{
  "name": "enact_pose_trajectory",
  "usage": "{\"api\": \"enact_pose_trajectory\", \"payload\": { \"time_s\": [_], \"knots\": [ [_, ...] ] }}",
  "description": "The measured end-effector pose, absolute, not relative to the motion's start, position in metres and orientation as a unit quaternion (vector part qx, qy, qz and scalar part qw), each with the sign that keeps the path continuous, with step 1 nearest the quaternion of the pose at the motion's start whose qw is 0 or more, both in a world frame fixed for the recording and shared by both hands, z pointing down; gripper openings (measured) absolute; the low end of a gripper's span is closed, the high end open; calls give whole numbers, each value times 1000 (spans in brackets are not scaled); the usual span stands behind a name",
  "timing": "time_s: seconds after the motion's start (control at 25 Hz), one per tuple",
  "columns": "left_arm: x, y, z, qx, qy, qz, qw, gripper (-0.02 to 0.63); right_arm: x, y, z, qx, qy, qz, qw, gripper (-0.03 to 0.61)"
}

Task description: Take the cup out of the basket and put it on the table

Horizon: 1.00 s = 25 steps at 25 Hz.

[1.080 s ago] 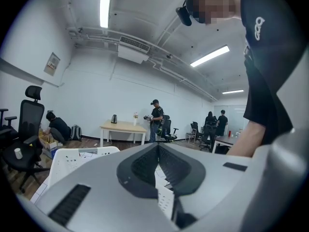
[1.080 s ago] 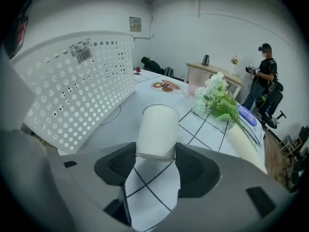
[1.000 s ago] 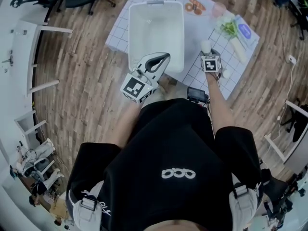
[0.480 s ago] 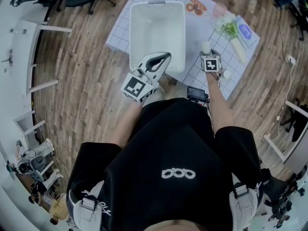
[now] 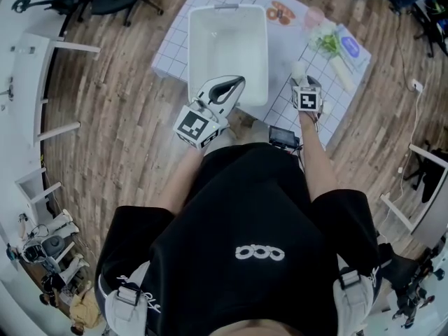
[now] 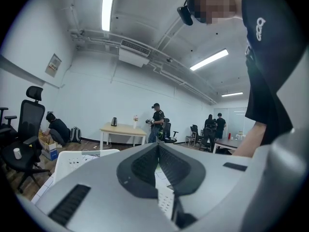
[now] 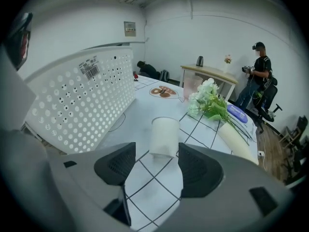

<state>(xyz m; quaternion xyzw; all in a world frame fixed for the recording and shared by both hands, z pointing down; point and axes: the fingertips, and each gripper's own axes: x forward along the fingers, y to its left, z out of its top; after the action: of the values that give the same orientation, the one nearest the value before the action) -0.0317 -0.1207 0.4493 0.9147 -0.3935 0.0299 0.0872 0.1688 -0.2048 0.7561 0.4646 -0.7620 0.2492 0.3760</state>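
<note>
1. Head view:
   - The white basket (image 5: 227,47) sits on the grid-pattern table (image 5: 285,44).
   - The cup (image 5: 299,68) stands upright on the table, outside the basket and just right of its near corner.
   - The right gripper (image 5: 303,82) is right behind the cup, pointing down at it. Jaw state can't be read from this view.
   - The left gripper (image 5: 234,82) hangs over the basket's near rim with its tip looking pinched together.
   - Flowers (image 5: 325,39), a plate with food (image 5: 280,11) and a blue-labelled pack (image 5: 354,46) lie toward the far right of the table.
   - The person's black shirt (image 5: 259,215) fills the bottom of the view.

2. Left gripper view:
   - The left gripper (image 6: 158,148) points roughly level across the room.
   - Its jaws are closed, pads meeting, with nothing between them.
   - A piece of the basket rim (image 6: 79,159) shows low on the left.
   - Behind are a wooden desk (image 6: 123,128), an office chair (image 6: 29,124) and several people.

3. Right gripper view:
   - The right gripper (image 7: 157,167) tilts down at the table (image 7: 145,105).
   - Its jaws are wide apart and hold nothing.
   - The cup (image 7: 164,137) is upright on a grid square, just beyond the jaw tips and centred in the gap. The pads are not touching it.
   - The perforated basket wall (image 7: 82,95) is to the left, close to the cup but apart from it.
   - The flowers (image 7: 207,103) are to the right, and the plate (image 7: 163,92) is farther back.
</note>
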Motion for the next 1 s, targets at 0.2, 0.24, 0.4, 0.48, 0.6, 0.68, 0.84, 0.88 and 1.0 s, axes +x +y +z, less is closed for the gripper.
{"api": "enact_pose_trajectory", "payload": {
  "time_s": [0.2,0.24,0.4,0.48,0.6,0.68,0.84,0.88,1.0],
  "knots": [
    [-42,-119,444,914,-398,22,82,9,173,-192,711,486,-767,238,345,265],
    [-44,-118,444,913,-399,21,82,9,173,-188,698,489,-769,234,338,264],
    [-61,-116,441,908,-411,16,81,9,162,-174,631,496,-788,214,296,222],
    [-72,-115,441,905,-418,15,81,9,150,-170,590,493,-805,188,272,123],
    [-89,-114,440,898,-433,10,82,9,125,-163,532,475,-833,147,241,49],
    [-101,-115,439,892,-444,6,83,9,104,-157,503,455,-852,124,227,35],
    [-120,-114,438,885,-458,7,80,9,60,-141,470,408,-885,87,206,27],
    [-124,-113,438,884,-461,7,80,9,48,-137,469,396,-891,81,207,26],
    [-132,-109,439,880,-467,6,83,9,19,-123,472,365,-903,82,209,26]
  ]
}}
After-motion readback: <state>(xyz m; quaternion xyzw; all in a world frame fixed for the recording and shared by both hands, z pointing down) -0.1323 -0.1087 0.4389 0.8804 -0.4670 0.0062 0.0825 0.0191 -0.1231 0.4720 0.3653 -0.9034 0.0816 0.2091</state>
